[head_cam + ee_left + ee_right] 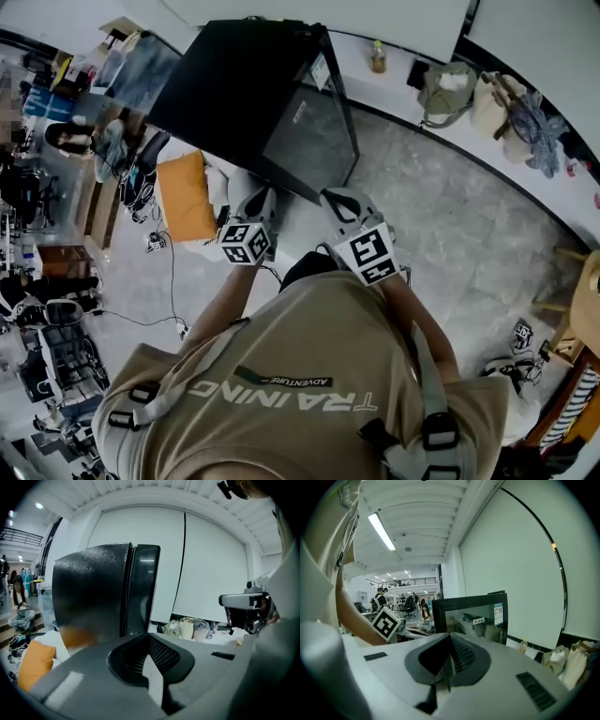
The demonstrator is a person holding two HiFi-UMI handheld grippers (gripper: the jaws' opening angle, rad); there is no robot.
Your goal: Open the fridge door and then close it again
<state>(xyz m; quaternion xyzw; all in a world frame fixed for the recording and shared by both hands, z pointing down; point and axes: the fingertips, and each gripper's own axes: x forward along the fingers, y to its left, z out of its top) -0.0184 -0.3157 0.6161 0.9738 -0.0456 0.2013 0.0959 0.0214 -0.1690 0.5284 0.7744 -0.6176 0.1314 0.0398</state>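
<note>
Fridge (239, 84): a black cabinet standing on the floor straight ahead of the person. Its glass-fronted door (309, 141) faces toward the right gripper. In the head view the door looks flush with the cabinet. The left gripper view shows only a narrow dark seam between body and door, so it is probably shut, though the wide-angle bend makes a slight gap hard to rule out.

Left gripper (149, 641): jaws pressed together, nothing between them. It is held in the air short of the fridge, aimed at its side and door edge.

Right gripper (450, 639): jaws likewise together and empty. It points at the glass front (a small sticker shows at the door's upper corner) and touches nothing.

Both grippers sit close to the person's chest in the head view, apart from the fridge — no contact with the door or its edge.

Progress, as a judgement: door shut and both claws off it. Either the opening has not begun or the whole open-and-close cycle is finished — the pictures do not settle which. If it is not begun, everything is left: reach the door edge, swing it out, then push it back.

Surroundings: an orange cushion (185, 195) lies just left of the fridge, and bags (450, 89) stand along the wall ledge.
</note>
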